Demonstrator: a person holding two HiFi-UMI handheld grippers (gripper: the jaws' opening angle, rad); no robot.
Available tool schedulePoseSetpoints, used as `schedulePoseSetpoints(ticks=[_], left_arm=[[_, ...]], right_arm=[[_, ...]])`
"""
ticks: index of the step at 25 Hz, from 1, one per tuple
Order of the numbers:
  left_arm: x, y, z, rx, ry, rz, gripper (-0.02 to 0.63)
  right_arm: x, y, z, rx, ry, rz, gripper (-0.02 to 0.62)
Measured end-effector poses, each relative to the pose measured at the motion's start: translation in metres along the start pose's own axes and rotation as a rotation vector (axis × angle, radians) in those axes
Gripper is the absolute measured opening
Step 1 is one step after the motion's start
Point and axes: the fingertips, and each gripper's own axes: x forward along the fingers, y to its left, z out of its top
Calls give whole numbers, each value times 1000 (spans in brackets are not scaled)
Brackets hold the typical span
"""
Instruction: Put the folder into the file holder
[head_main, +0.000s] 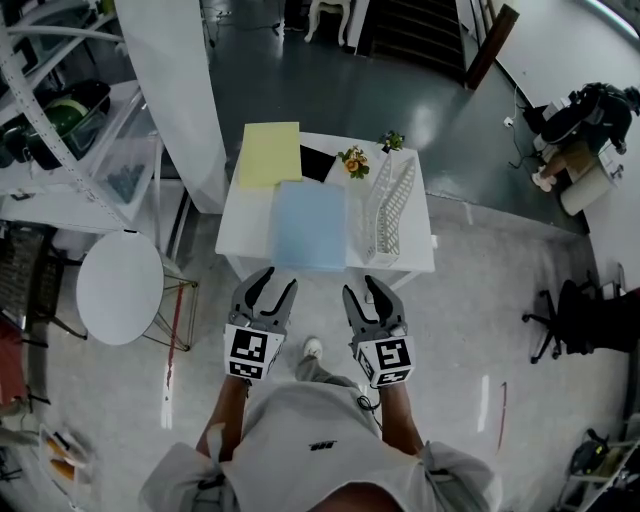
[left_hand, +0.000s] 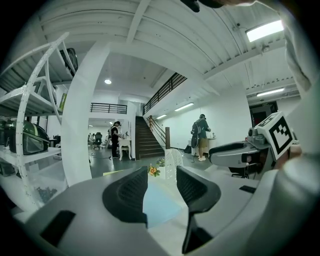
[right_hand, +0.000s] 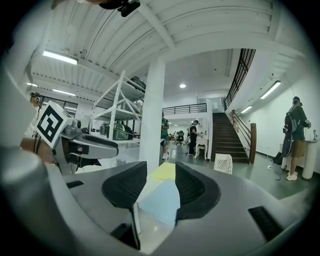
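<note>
Head view: the left gripper (head_main: 277, 281) and right gripper (head_main: 361, 290) are both hovering just short of the white table (head_main: 421, 262). One blue folder (head_main: 310, 226) is lying flat on it, with one yellow folder (head_main: 270, 153) behind and one file holder (head_main: 388, 215) just beside the blue one.

Left gripper view: the jaws are sitting slightly apart, gripping nothing.

Right gripper view: same deal, slightly narrower gap.
</note>
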Motion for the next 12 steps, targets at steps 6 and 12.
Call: schedulePoseSetpoints(ticks=[6, 12], left_arm=[[35, 7, 4, -2, 8, 24, 193], [75, 12, 10, -6, 16, 50, 194]], right_arm=[[29, -28, 5, 1, -1, 33, 176], [54, -61, 6, 2, 2, 57, 178]])
